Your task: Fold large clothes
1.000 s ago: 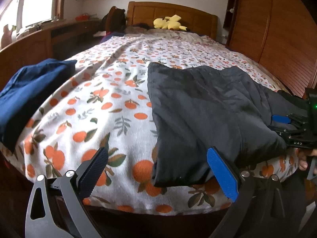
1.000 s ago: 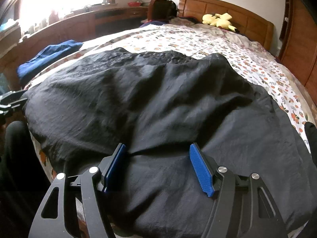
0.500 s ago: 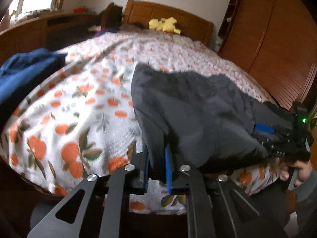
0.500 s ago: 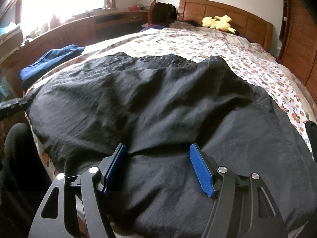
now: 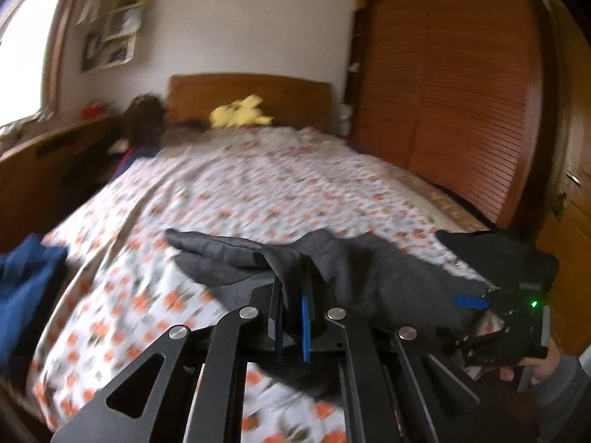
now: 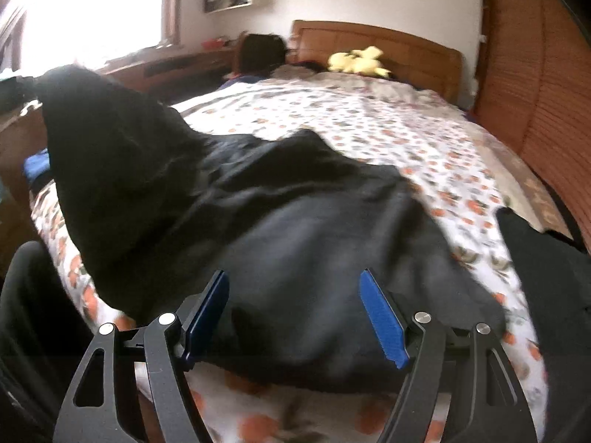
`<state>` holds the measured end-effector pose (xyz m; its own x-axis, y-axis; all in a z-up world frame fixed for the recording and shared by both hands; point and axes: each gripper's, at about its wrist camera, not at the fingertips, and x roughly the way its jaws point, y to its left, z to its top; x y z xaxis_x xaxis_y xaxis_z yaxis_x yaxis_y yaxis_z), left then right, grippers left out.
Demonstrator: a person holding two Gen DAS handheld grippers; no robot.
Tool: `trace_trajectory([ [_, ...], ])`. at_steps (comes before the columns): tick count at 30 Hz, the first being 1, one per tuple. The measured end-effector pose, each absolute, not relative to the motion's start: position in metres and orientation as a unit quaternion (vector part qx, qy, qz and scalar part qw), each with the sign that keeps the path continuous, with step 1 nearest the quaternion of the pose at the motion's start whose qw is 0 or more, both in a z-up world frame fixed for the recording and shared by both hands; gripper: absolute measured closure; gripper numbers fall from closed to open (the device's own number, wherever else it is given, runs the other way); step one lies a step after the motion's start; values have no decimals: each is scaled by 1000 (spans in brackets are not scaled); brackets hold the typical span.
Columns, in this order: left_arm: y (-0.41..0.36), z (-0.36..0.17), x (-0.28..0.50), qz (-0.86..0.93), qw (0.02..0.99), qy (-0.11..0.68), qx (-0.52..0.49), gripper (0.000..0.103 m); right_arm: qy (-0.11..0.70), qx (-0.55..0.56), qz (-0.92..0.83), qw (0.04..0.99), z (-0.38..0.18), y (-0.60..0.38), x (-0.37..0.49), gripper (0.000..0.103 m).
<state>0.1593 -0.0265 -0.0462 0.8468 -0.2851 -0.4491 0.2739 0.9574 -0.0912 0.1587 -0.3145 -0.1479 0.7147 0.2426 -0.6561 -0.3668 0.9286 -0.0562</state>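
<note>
A large black garment lies across the near end of the orange-print bed. My left gripper is shut on one corner of it and holds that corner raised off the sheet. In the right wrist view this lifted corner rises as a dark peak at the upper left, above the rest of the garment. My right gripper grips a thick fold at the garment's near edge. Its jaws are opening slightly, with the cloth still bunched between the pads. The left wrist view shows the right gripper at the far right, held by a hand.
A folded blue garment sits at the bed's left edge. A yellow plush toy rests by the wooden headboard. A slatted wooden wardrobe runs along the right side. More black cloth lies at the bed's right edge.
My left gripper went from wide open to shut on the garment's corner and rose with it. The right gripper shifted with its fold, so the sheet under the garment's near edge now shows.
</note>
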Motion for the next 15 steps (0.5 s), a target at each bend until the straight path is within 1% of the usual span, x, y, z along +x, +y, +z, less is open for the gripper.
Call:
trace_trajectory([
  [4, -97, -28, 176, -188, 957, 219, 14, 97, 340, -87, 151, 924, -145, -342, 161, 33],
  [7, -150, -29, 185, -219, 950, 220, 33, 97, 342, -85, 144, 925, -146, -358, 162, 33],
  [11, -213, -45, 198, -257, 935, 237, 61, 97, 347, -78, 145, 923, -149, -381, 157, 33],
  [15, -246, -72, 204, -272, 923, 261, 83, 97, 347, -77, 146, 923, -148, -391, 151, 33],
])
